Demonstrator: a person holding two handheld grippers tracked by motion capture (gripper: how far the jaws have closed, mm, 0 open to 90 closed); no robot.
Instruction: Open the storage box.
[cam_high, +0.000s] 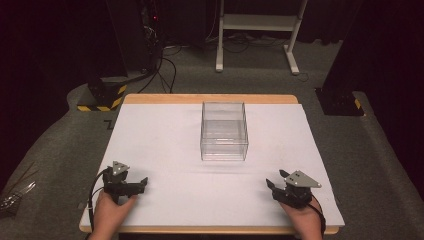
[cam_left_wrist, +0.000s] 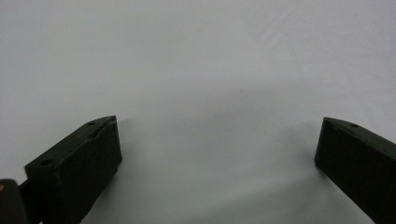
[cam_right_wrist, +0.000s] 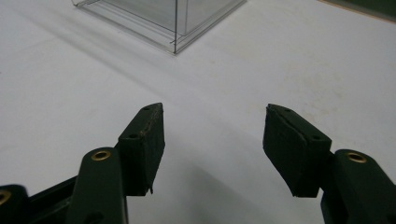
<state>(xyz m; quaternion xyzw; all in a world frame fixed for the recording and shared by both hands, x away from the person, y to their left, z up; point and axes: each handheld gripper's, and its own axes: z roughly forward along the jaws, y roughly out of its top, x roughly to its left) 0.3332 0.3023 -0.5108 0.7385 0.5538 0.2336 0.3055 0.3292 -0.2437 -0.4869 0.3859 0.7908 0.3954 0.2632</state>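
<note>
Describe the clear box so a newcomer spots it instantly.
Start at the white sheet covering the wooden table. Near its middle, slightly toward the far edge, stands a see-through, open-topped box, apparently empty. It is the sole transparent thing there; the left gripper and right gripper sit at the near corners, black and opaque.

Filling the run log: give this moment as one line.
left gripper: open, empty | right gripper: open, empty | clear box: mid-table, apart from both | white mat

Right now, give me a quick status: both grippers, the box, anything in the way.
Left gripper open, holding nothing. Right gripper open, holding nothing. Clear box upright mid-table, looks empty. White table surface bare between grippers and box.
</note>
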